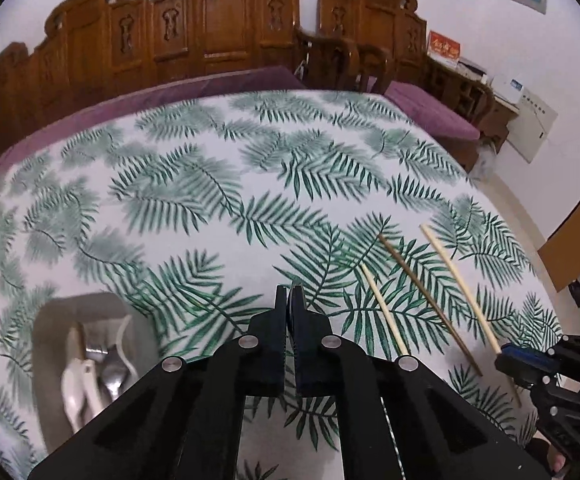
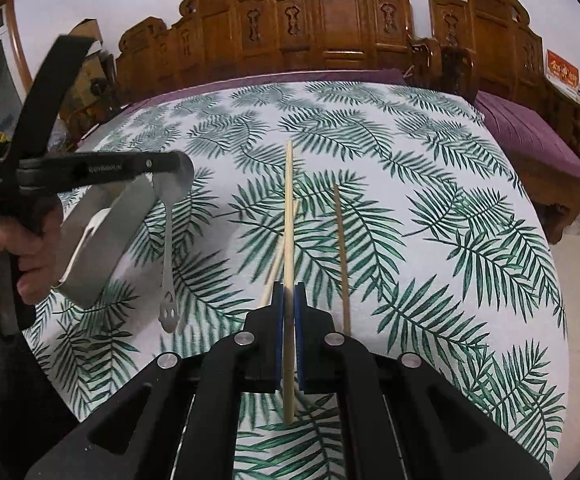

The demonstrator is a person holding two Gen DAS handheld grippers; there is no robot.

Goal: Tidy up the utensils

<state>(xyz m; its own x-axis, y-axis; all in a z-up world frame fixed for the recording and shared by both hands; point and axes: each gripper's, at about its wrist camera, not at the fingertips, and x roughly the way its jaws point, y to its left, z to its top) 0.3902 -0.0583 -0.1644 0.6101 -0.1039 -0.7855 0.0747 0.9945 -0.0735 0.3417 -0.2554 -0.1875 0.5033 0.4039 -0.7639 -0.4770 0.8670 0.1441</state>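
My left gripper [image 1: 293, 294] is shut; a thin metal edge shows between its fingers. In the right wrist view it [image 2: 180, 166] grips a metal spoon [image 2: 168, 264] by the bowl, and the handle hangs down over the cloth. My right gripper [image 2: 288, 292] is shut on a pale chopstick [image 2: 288, 200] that points away from me. In the left wrist view the right gripper [image 1: 507, 354] holds that chopstick [image 1: 459, 284] near its end. A dark chopstick [image 2: 341, 256] [image 1: 429, 300] and another pale chopstick [image 2: 278, 256] [image 1: 383, 308] lie on the table.
A grey utensil box [image 1: 46, 320] [image 2: 90, 276] holding white spoons and metal cutlery stands at the left, under the left gripper. A hand [image 2: 22, 264] holds that gripper. The leaf-print tablecloth [image 1: 210, 200] covers the table; a carved wooden bench [image 2: 329, 20] with purple cushions stands behind.
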